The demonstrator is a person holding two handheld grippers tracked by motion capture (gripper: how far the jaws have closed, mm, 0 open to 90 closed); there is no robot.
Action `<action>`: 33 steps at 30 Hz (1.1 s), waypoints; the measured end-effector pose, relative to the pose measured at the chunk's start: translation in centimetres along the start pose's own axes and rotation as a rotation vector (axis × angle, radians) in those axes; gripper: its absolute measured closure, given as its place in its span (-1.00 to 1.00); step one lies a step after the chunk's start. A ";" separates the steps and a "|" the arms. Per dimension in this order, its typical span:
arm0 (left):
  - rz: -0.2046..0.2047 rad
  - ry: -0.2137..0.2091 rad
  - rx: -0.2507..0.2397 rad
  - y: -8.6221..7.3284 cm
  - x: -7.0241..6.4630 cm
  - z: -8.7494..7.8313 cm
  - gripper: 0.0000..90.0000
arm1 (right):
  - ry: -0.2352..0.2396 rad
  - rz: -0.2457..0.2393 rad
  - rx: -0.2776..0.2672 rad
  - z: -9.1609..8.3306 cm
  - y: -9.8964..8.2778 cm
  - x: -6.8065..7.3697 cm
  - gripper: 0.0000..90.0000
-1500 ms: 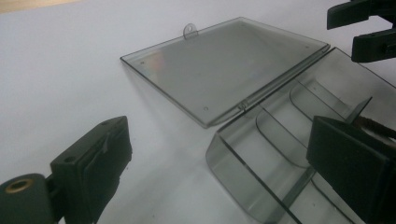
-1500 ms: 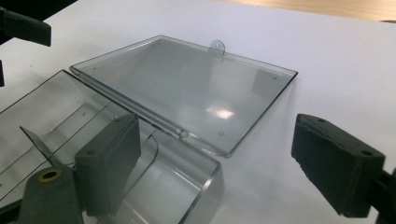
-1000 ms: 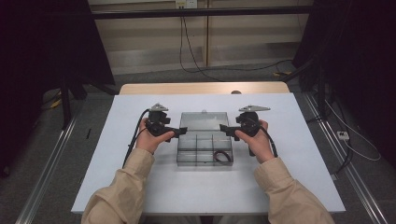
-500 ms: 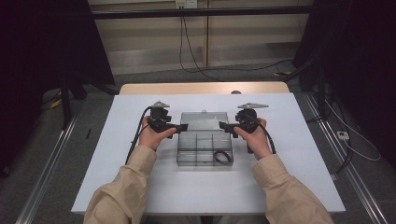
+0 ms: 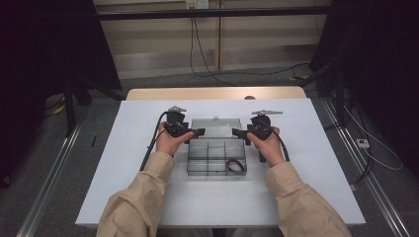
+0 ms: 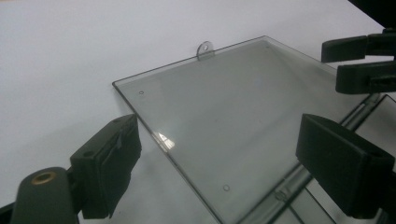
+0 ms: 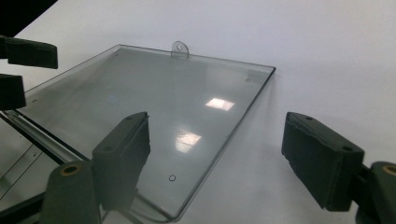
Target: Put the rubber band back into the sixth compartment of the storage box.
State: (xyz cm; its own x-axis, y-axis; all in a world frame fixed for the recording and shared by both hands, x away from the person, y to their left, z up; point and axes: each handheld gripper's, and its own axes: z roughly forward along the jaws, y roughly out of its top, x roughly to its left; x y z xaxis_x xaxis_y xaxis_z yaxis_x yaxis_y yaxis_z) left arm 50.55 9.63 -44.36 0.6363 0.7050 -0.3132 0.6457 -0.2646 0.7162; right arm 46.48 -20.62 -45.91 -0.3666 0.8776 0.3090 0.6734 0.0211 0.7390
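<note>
Lid [image 5: 216,127] between both tongs [image 5: 197,132]

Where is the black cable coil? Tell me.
In the high view, the black cable coil lies in the clear box's near-right compartment, near the right hand.
</note>
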 end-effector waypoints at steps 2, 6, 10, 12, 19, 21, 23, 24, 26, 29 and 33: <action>-0.015 -0.002 0.015 -0.1 0.2 0.4 -0.68 | 0.014 0.014 0.007 0.3 0.0 0.0 -0.46; -0.042 -0.016 0.021 -0.4 0.6 0.8 -0.65 | 0.034 0.047 0.033 0.7 0.3 0.0 -0.41; -0.074 -0.025 0.038 -0.5 0.8 1.0 -0.64 | 0.058 0.089 0.054 1.1 0.5 0.1 -0.33; -0.090 -0.038 0.043 -0.5 0.9 1.0 -0.62 | 0.068 0.115 0.061 1.2 0.5 0.1 -0.31; -0.123 -0.057 0.050 -0.5 1.0 1.2 -0.59 | 0.091 0.158 0.066 1.3 0.4 -0.1 -0.27; -0.138 -0.057 0.054 -0.6 1.0 1.3 -0.59 | 0.103 0.169 0.070 1.3 0.4 -0.2 -0.23; -0.139 -0.064 0.053 -0.5 1.0 1.3 -0.59 | 0.135 0.204 0.076 1.4 0.3 -0.3 -0.20; -0.135 -0.066 0.044 -0.5 0.9 1.3 -0.58 | 0.144 0.206 0.077 1.4 0.3 -0.3 -0.20; -0.119 -0.076 0.038 -0.2 0.7 1.2 -0.49 | 0.142 0.179 0.062 1.2 0.5 -0.1 -0.14; -0.091 -0.069 0.026 0.2 0.2 0.9 -0.42 | 0.145 0.150 0.040 0.8 0.8 0.2 -0.04; -0.068 -0.056 -0.007 0.7 -0.1 0.2 -0.35 | 0.135 0.087 0.020 0.0 1.2 0.4 0.08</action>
State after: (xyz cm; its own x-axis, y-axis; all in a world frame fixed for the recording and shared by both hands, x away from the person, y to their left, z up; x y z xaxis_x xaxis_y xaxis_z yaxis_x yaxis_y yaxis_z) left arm 51.02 9.19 -43.96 0.6140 0.6830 -0.3956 0.6852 -0.2125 0.6966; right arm 47.16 -20.19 -44.89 -0.3883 0.8039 0.4505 0.7186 -0.0419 0.6941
